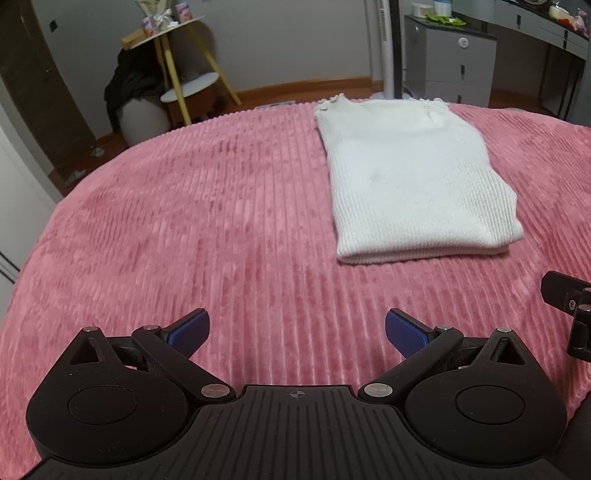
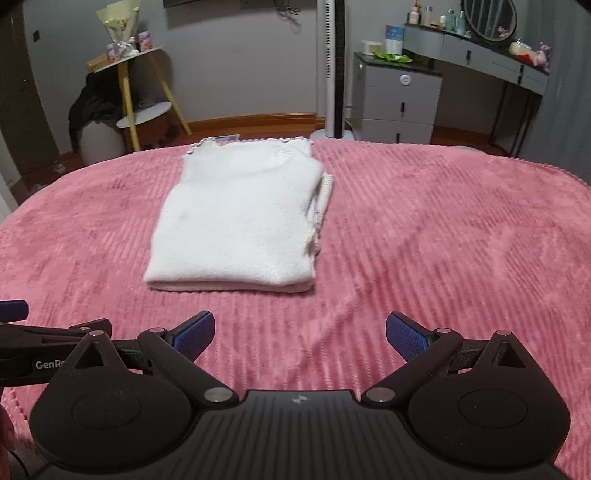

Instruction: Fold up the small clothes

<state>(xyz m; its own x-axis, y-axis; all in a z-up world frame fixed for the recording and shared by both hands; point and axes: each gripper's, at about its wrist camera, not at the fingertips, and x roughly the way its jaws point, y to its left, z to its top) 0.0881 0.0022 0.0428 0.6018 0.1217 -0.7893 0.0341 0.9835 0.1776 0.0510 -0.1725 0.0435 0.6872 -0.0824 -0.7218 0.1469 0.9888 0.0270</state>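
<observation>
L gripper jaws wide apart, R gripper same — both level, empty

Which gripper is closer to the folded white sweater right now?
Neither clearly. The white sweater lies ahead-left of the open right gripper and ahead-right of the open left gripper, both short of its near folded edge, touching nothing.

This is a bedroom in a home. A pink ribbed plush bedspread covers a bed, and beyond it stand a grey dressing table with a round mirror, a grey drawer cabinet, a white tower fan and a yellow-legged side table.
</observation>
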